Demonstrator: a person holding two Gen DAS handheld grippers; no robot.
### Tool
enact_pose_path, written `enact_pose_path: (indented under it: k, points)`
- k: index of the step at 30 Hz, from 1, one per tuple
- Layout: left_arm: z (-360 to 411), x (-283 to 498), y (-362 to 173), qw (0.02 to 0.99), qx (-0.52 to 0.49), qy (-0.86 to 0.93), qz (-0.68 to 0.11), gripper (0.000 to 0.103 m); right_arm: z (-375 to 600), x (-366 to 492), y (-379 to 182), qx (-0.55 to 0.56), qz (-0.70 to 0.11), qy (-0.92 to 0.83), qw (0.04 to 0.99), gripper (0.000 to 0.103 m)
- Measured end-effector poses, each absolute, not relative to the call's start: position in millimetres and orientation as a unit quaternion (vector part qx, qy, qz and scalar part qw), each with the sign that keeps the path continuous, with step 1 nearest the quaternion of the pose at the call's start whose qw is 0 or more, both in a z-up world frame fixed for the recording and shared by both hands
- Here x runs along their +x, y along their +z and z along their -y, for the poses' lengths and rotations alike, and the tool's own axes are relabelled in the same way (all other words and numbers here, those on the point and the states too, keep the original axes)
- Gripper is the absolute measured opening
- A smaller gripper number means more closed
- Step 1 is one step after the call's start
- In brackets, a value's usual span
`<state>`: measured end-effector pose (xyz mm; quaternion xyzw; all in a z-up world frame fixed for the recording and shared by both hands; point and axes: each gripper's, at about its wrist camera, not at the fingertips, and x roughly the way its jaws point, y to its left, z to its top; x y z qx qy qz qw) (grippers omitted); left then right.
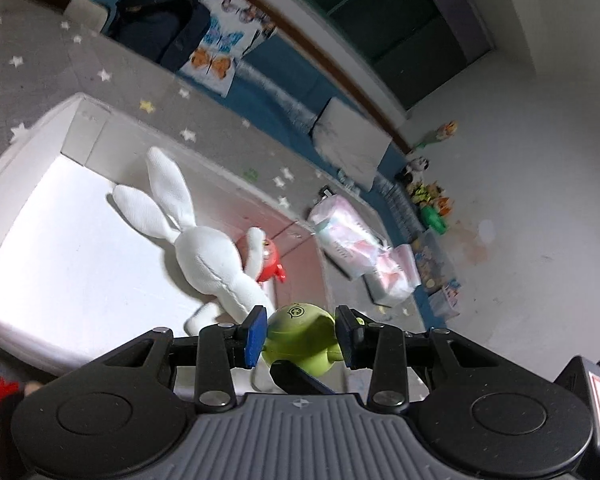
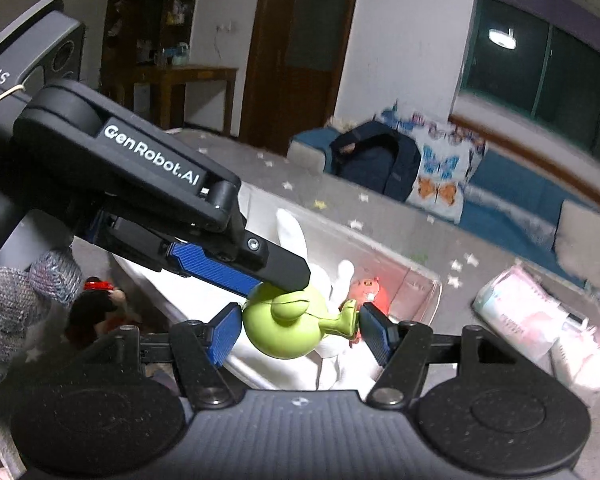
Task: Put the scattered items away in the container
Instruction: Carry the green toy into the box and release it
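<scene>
Sitting on the grey star-patterned mat (image 1: 112,92), the white container (image 1: 76,120) is lying open at the top, presumably so toys can be dropped straight in; a white plush rabbit (image 1: 204,252) is already sprawling on its floor with a small red toy (image 1: 270,260) tucked against its side near the far wall. Off to the right, outside the container, a pink-and-white plastic pack (image 1: 352,240) is lying on the mat, so I would judge the tidying as only partly done. Both hands are pointing their tools forward and downward over the near rim, converging on one spot. The left gripper (image 1: 300,332) is pinching a round green toy (image 1: 300,336) across its body, its blue pads pressing either side, while the right gripper (image 2: 300,328) is squeezing the same green toy along its length, one pad on the round body and the other on the end of its stubby limb. Two grips on one small thing look like a way of steadying a slippery, oddly shaped piece for the carry. A gloved hand (image 2: 24,312) is wrapping the left tool's handle in the right wrist view. The green toy is hanging above the container's near edge, not yet released.
</scene>
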<state>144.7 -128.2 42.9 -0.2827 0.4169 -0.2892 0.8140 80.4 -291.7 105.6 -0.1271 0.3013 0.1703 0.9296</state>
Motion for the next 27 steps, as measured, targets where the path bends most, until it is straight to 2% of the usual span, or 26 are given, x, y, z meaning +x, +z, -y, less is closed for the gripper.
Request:
enact_pose_path:
  k: [12, 27]
  points:
    - [138.2, 187.0, -0.7, 0.776, -0.284, -0.279, -0.490, 0.040, 295.3, 123.2, 75.7, -0.113, -0.402, 0.188, 0.889, 0.066]
    - [136.2, 193.7, -7.9, 0.762, -0.303, -0.283, -0.497, 0.040, 291.0, 123.9, 74.0, -0.130, -0.398, 0.177, 0.891, 0.067]
